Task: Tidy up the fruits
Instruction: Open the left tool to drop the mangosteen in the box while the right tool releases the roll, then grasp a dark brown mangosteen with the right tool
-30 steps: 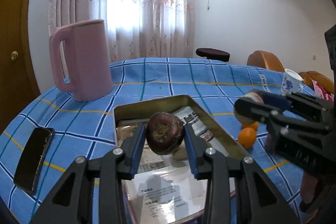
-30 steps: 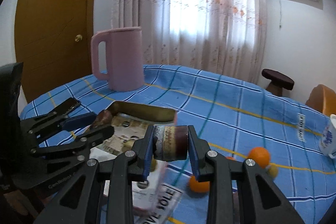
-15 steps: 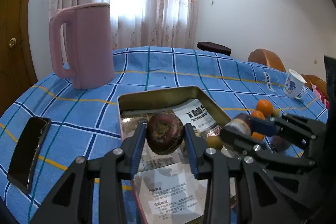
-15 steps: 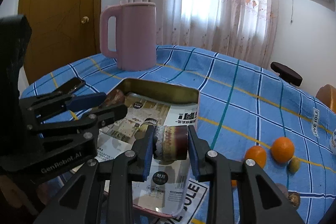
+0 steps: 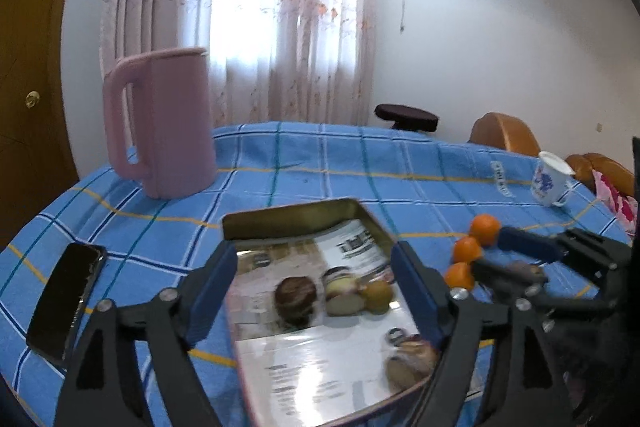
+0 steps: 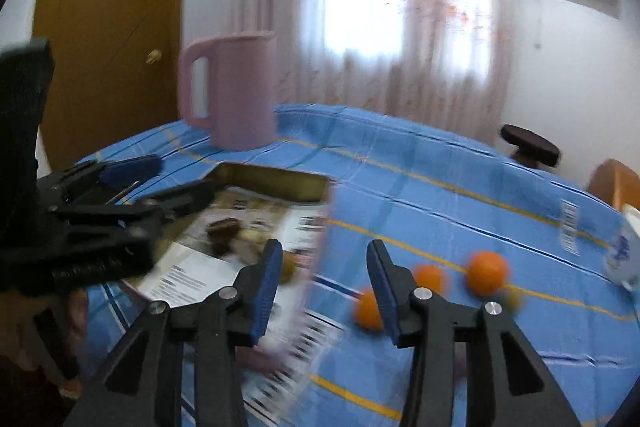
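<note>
A gold tin (image 5: 288, 217) lined with printed paper sits on the blue checked cloth. In it lie a dark round fruit (image 5: 295, 297), a pale cut fruit (image 5: 344, 298), a yellow-brown fruit (image 5: 378, 293) and a blurred brown fruit (image 5: 412, 359) near its front right corner. My left gripper (image 5: 312, 289) hangs over the tin, its jaws opening wide with nothing pressed between the pads. My right gripper (image 6: 324, 279) is over the tin's right edge, jaws opening and empty. Three oranges (image 6: 486, 273) lie just right of it on the cloth.
A tall pink jug (image 5: 160, 123) stands at the back left. A black phone (image 5: 66, 299) lies left of the tin. A white and blue cup (image 5: 552, 179) stands at the far right. Brown chairs and a dark stool stand beyond the table.
Both grippers opened. The dark fruit left the left pads and lies in the tin. The right gripper's fruit is gone from its pads, and that gripper shifted right toward the oranges.
</note>
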